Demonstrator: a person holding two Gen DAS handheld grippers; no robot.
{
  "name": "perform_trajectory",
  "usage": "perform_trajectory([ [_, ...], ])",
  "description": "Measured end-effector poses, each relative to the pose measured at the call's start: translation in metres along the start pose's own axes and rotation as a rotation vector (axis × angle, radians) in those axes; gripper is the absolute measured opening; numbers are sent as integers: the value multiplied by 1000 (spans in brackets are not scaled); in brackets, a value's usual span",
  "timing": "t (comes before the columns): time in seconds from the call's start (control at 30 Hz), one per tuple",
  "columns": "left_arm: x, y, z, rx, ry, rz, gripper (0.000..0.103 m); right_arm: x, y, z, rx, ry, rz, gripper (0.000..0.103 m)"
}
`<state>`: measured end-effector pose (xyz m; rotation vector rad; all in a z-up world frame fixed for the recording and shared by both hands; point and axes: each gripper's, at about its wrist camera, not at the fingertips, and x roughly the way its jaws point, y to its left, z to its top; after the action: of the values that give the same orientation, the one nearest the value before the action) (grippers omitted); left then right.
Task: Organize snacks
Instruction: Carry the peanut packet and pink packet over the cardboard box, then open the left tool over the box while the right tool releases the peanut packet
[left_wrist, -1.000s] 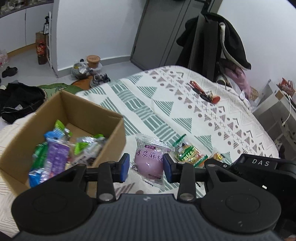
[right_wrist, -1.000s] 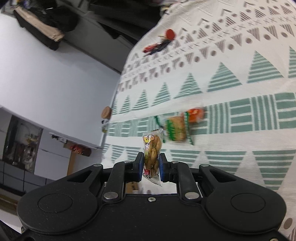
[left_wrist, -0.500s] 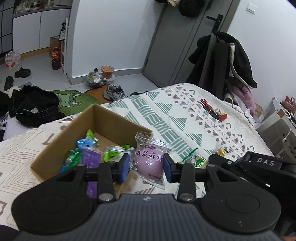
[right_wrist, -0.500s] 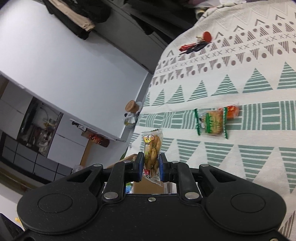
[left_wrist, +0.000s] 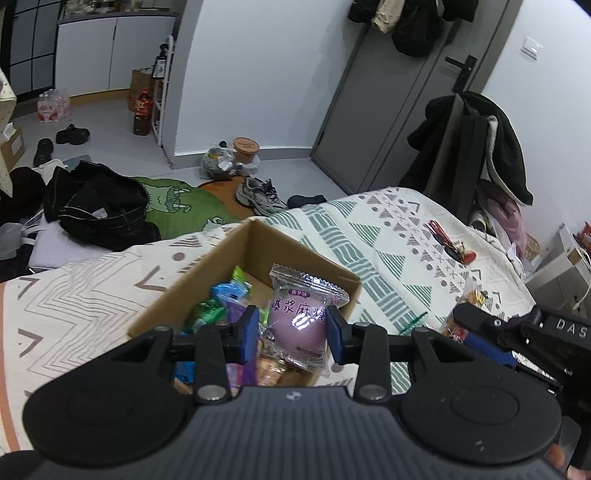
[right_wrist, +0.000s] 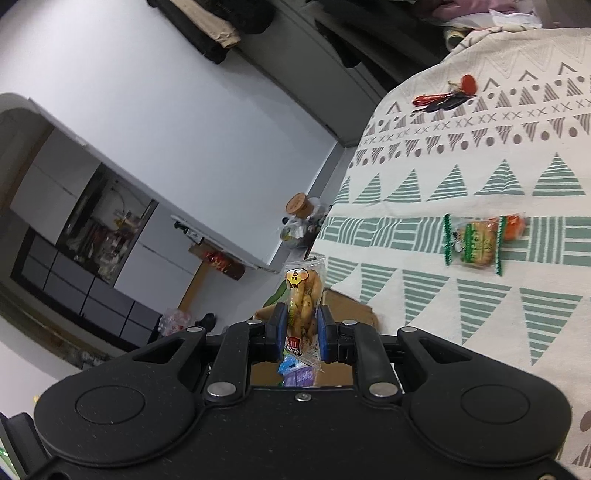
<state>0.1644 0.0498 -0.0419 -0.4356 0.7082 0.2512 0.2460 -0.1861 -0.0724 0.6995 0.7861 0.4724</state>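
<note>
The pink mochi packet (left_wrist: 299, 325) is being gripped between the blue pads of the left claw (left_wrist: 291, 330), held upright over the open cardboard box (left_wrist: 258, 254), which is standing on the patterned bedspread (left_wrist: 388, 243). The lower edge of the packet is being hidden by the claw's black body, and glare on the wrapper is washing out part of the printed characters. Inside the box, a jumble of wrapped snacks (left_wrist: 221, 299) in green, blue and purple is being partly covered by the left finger, so single items cannot be told apart. The twisted-biscuit packet (right_wrist: 303, 306) is being clamped by the right claw (right_wrist: 301, 334), standing upright between the narrowly set pads; its bottom seal is being cut off behind the claw body. Only a corner of the box (right_wrist: 351, 308) is being seen past this claw, with a scrap of blue and purple wrapping below the packet. Farther out on the bedspread (right_wrist: 480, 173), a green-edged cracker packet (right_wrist: 474, 242) is lying flat, touching an orange snack (right_wrist: 515, 225) whose far end is being overlapped. A red and black bundle (right_wrist: 443, 98) is lying well apart near the bed's edge; what it consists of cannot be made out. The right claw (left_wrist: 487, 343) is being seen from the left wrist view, tilted in from the right just beside the box.
</note>
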Motion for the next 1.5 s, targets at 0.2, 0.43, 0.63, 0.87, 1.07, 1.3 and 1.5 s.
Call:
perform_trajectory([
  [0.2, -1, 20, 4, -34, 0, 15, 38, 7, 9, -8, -17, 16, 12, 17],
  [0.43, 11, 39, 2, -71, 41, 32, 39, 17, 18, -16, -43, 44, 14, 17],
  [0.63, 22, 57, 3, -114, 79, 58, 41, 30, 24, -24, -56, 71, 9, 17],
  [0.87, 24, 67, 18, -136, 80, 66, 44, 51, 33, -25, -60, 103, 11, 17],
  [1.07, 31, 74, 33, -129, 83, 90, 49, 73, 48, -21, -60, 107, 25, 17],
  [1.3, 33, 84, 41, -113, 90, 128, 52, 87, 57, -16, -67, 99, 60, 17],
  [1.5, 27, 82, 44, -112, 83, 125, 53, 89, 57, -20, -76, 125, 65, 54],
])
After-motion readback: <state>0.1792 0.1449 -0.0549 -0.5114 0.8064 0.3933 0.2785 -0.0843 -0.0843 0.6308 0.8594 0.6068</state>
